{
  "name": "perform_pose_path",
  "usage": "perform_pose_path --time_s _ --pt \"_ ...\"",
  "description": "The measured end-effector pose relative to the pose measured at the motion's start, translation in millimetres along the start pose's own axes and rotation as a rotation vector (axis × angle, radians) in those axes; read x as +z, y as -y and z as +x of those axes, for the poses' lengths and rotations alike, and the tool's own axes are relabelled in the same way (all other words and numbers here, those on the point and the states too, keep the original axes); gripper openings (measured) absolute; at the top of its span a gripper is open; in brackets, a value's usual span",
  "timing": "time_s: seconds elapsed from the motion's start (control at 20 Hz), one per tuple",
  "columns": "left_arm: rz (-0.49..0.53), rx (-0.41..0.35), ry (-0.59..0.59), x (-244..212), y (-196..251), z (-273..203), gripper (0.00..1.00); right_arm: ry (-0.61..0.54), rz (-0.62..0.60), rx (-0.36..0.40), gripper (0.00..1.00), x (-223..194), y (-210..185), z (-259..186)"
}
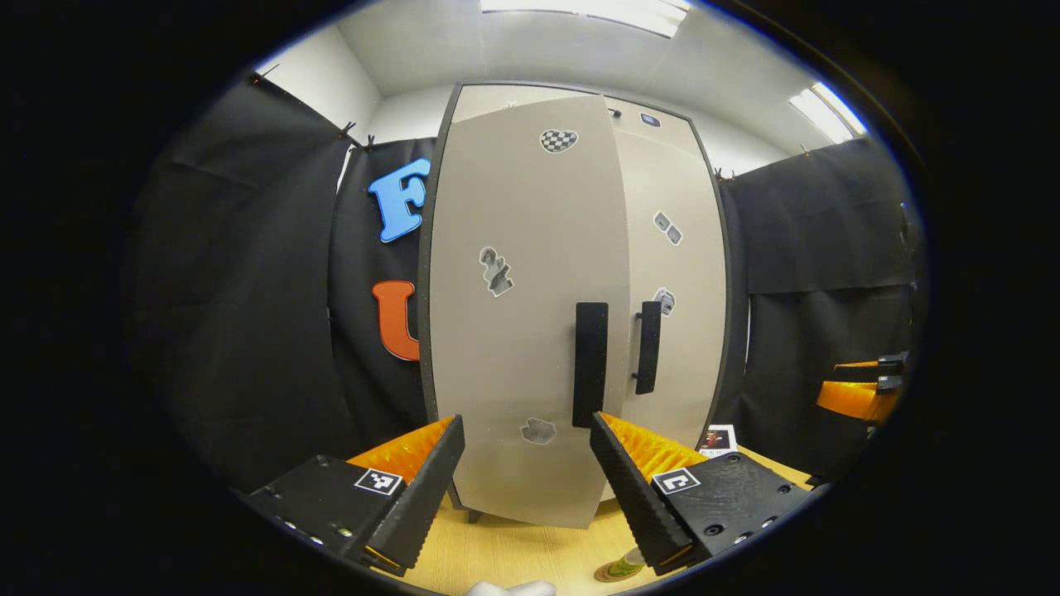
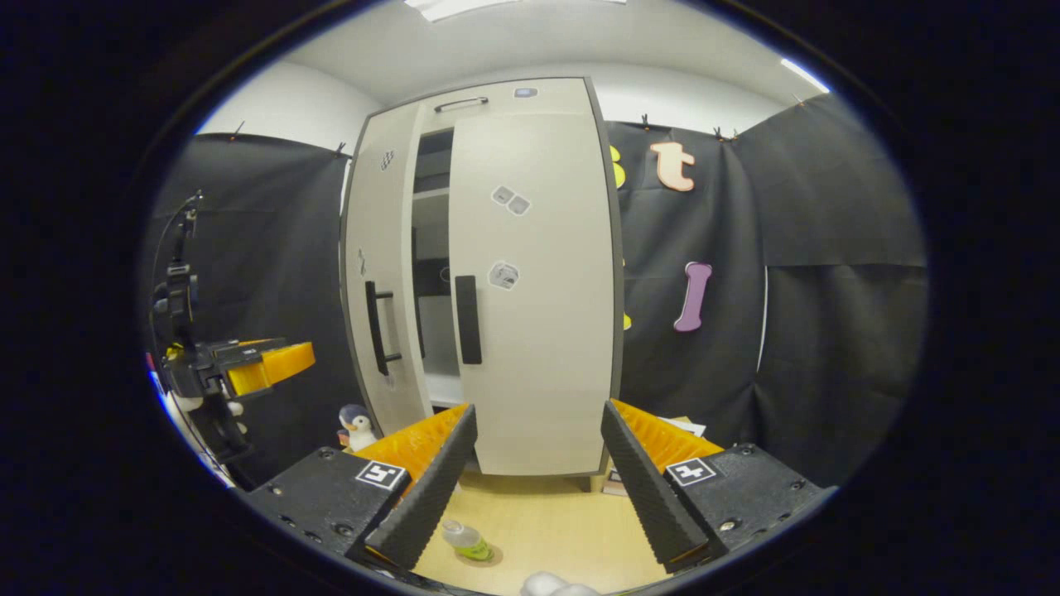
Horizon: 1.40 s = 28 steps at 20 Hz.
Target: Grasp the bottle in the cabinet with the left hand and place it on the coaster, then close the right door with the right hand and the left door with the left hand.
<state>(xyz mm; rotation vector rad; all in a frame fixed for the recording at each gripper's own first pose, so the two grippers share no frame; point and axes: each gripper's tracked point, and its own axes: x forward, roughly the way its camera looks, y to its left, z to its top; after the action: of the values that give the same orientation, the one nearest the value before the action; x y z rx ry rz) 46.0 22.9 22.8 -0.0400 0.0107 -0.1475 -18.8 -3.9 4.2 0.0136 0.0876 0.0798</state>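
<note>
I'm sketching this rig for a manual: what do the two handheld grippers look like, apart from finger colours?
Each gripper, left gripper and right gripper, has two wedge-shaped fingers with ribbed inner faces on black bolted blocks, each block carrying a small square black-and-white marker. In the right gripper view, the left one's black body trails thin cables.

I see the bottle (image 2: 465,540) upright on its coaster (image 2: 483,554); right door (image 2: 534,290) shut, left door (image 2: 377,281) ajar.

Penguin toy (image 2: 358,429) on wooden table (image 2: 538,513), ceiling lights (image 1: 828,112)
</note>
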Motion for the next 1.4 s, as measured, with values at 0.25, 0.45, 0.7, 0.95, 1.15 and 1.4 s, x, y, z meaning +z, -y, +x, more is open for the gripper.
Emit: perform_pose_path --time_s 0.25,0.45,0.7,0.95,1.15,1.4 --pt "-0.048 0.035 -0.019 -12 -5 -27 0.94 0.002 -0.004 -0.013 0.95 -3 -6 4" --pt "-0.025 0.104 -0.064 -35 -27 -45 0.94 0.009 -0.011 -0.037 0.99 -7 -8 6" --pt "-0.021 0.145 -0.093 -52 -41 -56 0.95 0.020 -0.007 -0.059 0.95 -10 -12 6" --pt "-0.024 0.136 -0.086 -51 -39 -57 0.95 0.008 -0.016 -0.055 0.95 -14 -18 5" --pt "-0.017 0.127 -0.072 -47 -36 -58 0.95 0.014 -0.017 -0.060 0.99 -12 -19 2" --pt "-0.014 0.119 -0.067 -46 -35 -59 0.95 0.015 -0.013 -0.069 0.95 -12 -19 0"
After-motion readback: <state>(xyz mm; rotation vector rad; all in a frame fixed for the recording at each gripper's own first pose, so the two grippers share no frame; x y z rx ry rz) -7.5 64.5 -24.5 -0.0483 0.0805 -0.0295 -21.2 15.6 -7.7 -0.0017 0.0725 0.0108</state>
